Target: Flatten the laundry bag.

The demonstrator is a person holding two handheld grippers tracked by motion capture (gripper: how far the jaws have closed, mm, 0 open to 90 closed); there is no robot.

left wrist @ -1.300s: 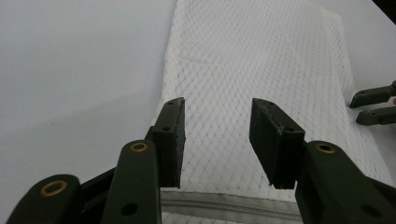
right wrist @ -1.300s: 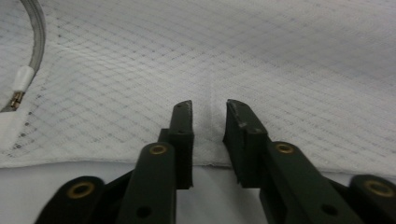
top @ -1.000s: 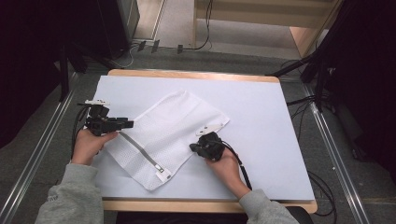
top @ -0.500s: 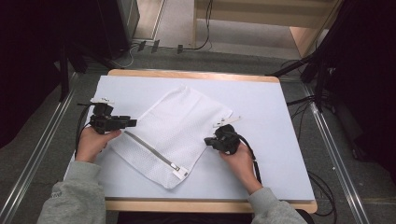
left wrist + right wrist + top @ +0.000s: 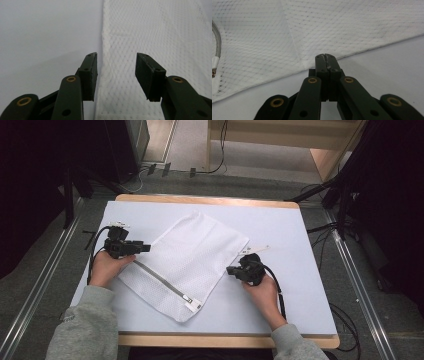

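The left gripper (image 5: pixel 145 248) sits at the left of the high view, held in the person's left hand (image 5: pixel 106 268), with its jaws pointing toward the middle of the frame. In the left gripper view its jaws stand apart with nothing pressed between them; they have just been opening a little further. One pad hangs over the bare mat and the other over the white mesh, so the edge of the bag runs up the gap between them.

The right gripper (image 5: pixel 231 269) lies right of centre in the high view, in the person's right hand (image 5: pixel 261 290), pointing left at the bag's right edge. In the right gripper view (image 5: pixel 327 58) its jaws are clenched tight together, and the tips meet right at the hem of the bag; whether a bit of hem is pinched between them cannot be told.

The mesh bag (image 5: pixel 187 257) lies flat in the centre of the high view, turned like a diamond, on the pale blue mat (image 5: pixel 295 245) that covers the wooden table (image 5: pixel 210 200). Its zipper (image 5: pixel 161 280) runs along the lower left side, from near the left gripper down to a pull (image 5: pixel 188 298) at the bottom corner.
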